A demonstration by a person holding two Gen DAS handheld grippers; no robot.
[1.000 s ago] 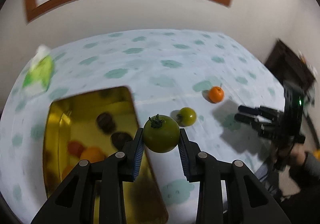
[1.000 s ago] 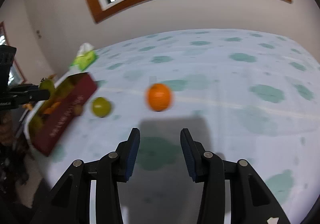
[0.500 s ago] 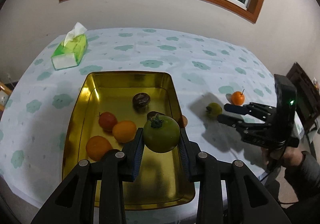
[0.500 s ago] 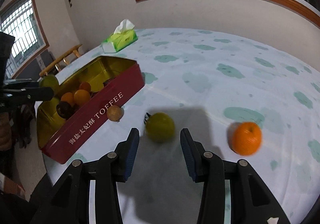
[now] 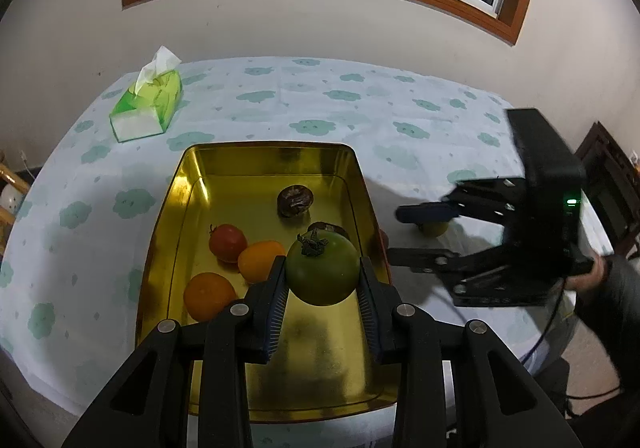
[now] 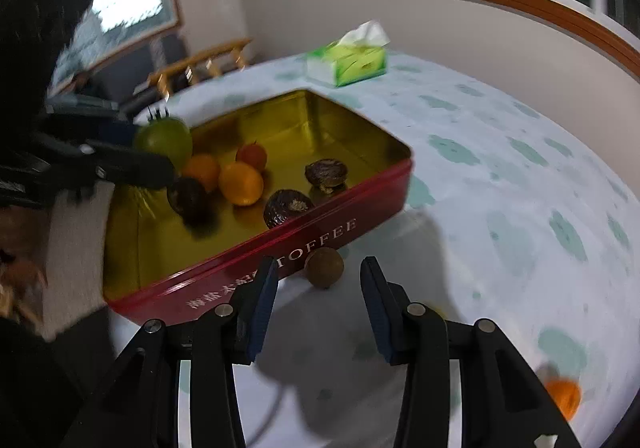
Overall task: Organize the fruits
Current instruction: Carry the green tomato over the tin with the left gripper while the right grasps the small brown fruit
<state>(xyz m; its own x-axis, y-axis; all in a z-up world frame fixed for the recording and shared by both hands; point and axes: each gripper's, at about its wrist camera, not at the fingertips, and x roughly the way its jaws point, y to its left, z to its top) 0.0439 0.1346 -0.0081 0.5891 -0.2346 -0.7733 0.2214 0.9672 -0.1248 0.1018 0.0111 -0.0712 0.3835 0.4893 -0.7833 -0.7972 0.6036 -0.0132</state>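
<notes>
My left gripper is shut on a big green tomato and holds it above the near part of the gold toffee tin. The tin holds a red tomato, two orange fruits and dark wrinkled fruits. My right gripper is open and empty, just in front of a small brown round fruit lying against the tin's red side wall. A small yellow-green tomato lies under the right gripper's fingers. An orange lies at the right.
A green tissue box stands at the table's far left; it also shows in the right wrist view. The table has a cloud-patterned cloth. A wooden chair stands beyond the far table edge.
My left gripper carried the green tomato left, from beside the tin to above its inside. My right gripper swung left, past the orange and the small green tomato, to the brown fruit by the tin.
</notes>
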